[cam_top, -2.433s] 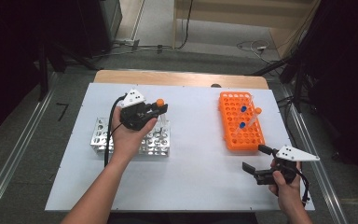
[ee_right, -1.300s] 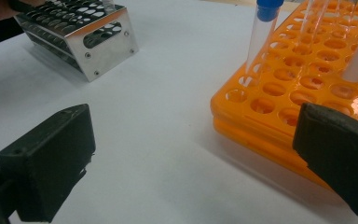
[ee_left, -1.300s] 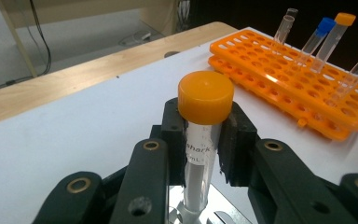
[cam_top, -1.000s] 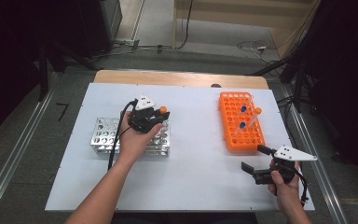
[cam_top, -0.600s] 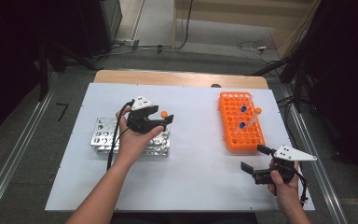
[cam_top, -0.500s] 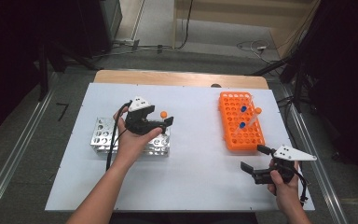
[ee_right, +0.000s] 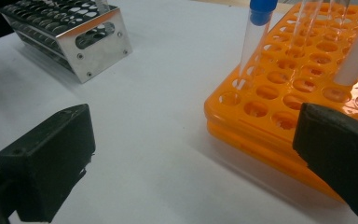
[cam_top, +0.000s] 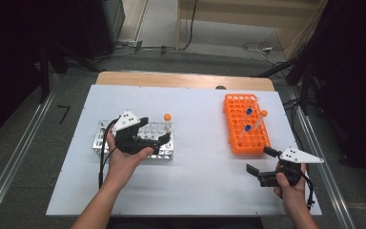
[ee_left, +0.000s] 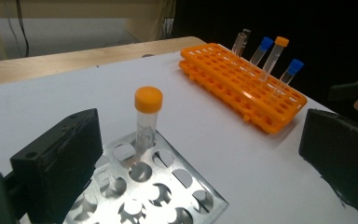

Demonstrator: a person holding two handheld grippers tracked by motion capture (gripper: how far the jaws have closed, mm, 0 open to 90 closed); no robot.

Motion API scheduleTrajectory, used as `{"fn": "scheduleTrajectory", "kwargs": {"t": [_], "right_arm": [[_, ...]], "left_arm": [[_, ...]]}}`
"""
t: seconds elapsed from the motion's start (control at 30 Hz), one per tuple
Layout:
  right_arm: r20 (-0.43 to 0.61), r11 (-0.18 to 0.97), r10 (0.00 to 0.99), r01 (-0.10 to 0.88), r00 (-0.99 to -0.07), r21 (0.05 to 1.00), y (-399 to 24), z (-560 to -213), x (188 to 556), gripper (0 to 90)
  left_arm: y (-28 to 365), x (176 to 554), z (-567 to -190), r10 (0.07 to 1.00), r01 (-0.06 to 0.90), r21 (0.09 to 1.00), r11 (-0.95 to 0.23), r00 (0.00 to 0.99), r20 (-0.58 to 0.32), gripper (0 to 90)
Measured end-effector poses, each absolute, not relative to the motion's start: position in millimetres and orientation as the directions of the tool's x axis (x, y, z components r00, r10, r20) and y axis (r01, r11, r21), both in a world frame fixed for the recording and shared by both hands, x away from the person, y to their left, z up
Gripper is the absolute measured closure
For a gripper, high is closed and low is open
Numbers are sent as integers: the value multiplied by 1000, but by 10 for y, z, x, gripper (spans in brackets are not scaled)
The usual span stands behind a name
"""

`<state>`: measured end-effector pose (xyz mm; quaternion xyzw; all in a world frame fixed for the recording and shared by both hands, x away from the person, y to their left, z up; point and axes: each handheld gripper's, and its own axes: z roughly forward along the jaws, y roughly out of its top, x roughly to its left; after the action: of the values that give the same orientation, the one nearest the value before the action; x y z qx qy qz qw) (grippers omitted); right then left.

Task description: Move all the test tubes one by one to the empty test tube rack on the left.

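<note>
High view, near edge first: right gripper (cam_top: 259, 160) low at the near right of the white table (cam_top: 195, 191), held in a hand, jaws spread wide, nothing between them; parked just short of the near end of the orange rack (cam_top: 240, 140), not touching it. Further in on the left: left gripper (cam_top: 153, 130) held over the near right part of the metal rack (cam_top: 100, 143), jaws just opened to full width. Left gripper view checked: pads clear on both sides, nothing gripped, orange-capped tube (ee_left: 147, 121) beyond the tips, upright and seated in a hole near the rack's far right corner, standing free. Remaining holes of the metal rack seen as empty. Far right: orange rack lying lengthwise, well apart from the metal rack, holding four more tubes (ee_left: 272, 58), namely two blue-capped, one orange-capped and one clear with no visible cap, all leaning slightly. Progress, as judged: one tube set into the metal rack and released, so that placement counted as done; four tubes left in the orange rack if all are meant to move. Next step probably a pickup at the orange rack; right gripper already open and nearest to it.
</note>
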<state>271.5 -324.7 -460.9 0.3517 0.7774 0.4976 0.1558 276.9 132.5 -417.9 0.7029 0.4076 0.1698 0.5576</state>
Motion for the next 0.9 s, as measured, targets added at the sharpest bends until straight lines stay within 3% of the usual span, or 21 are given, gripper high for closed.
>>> {"fn": "scheduleTrajectory", "kwargs": {"t": [0.5, 0.67, 0.9], "right_arm": [[79, 254, 751, 397, -655, 882, -3271, -4477, 2856, 0], [132, 201, 762, 426, -633, 882, -3325, -4409, 2981, 0], [130, 176, 798, 435, -588, 883, -3410, -4334, 3184, 16]], "left_arm": [[1498, 2319, -4391, 765, 376, 926, -11, 599, -234, 0], [1584, 2243, -4426, 772, 364, 931, -4, 593, -229, 0], [1693, 2167, -4507, 788, 375, 927, -4, 572, -229, 0]]}}
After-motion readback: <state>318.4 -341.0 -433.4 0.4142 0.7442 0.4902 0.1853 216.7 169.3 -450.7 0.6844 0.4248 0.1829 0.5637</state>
